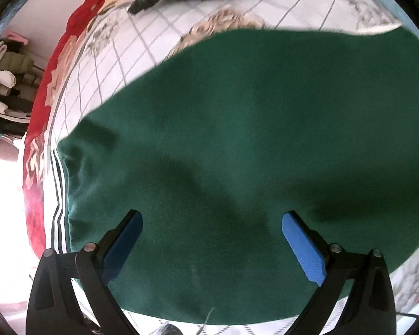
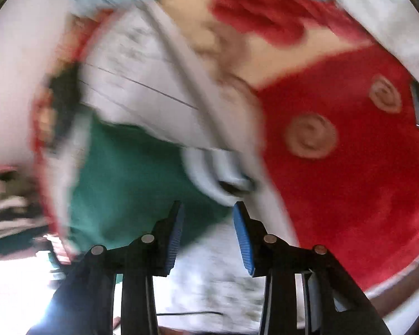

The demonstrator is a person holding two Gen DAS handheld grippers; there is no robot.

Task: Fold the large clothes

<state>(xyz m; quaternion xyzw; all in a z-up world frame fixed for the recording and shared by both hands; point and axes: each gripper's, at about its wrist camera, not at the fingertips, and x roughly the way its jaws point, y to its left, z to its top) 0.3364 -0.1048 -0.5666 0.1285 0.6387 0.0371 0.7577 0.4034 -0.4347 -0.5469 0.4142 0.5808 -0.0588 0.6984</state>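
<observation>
I am hovering my left tool (image 1: pixel 212 217), spread wide and empty, over the green garment (image 1: pixel 251 139) lying on the bed (image 1: pixel 142 42). My right tool (image 2: pixel 208 210), partly spread, is nearing its white-trimmed edge (image 2: pixel 209 173) at 12 o'clock.

Left wrist view: looks steeply down between the left gripper (image 1: pixel 212 217) fingers, close above the green garment (image 1: pixel 237 139) spread on the bed (image 1: pixel 153 39).
Right wrist view: blurred, angled down past the right gripper (image 2: pixel 208 212), close over the garment's edge and a red blanket (image 2: pixel 349 167).
Shared by the 2 views: green garment, checked bed cover.
</observation>
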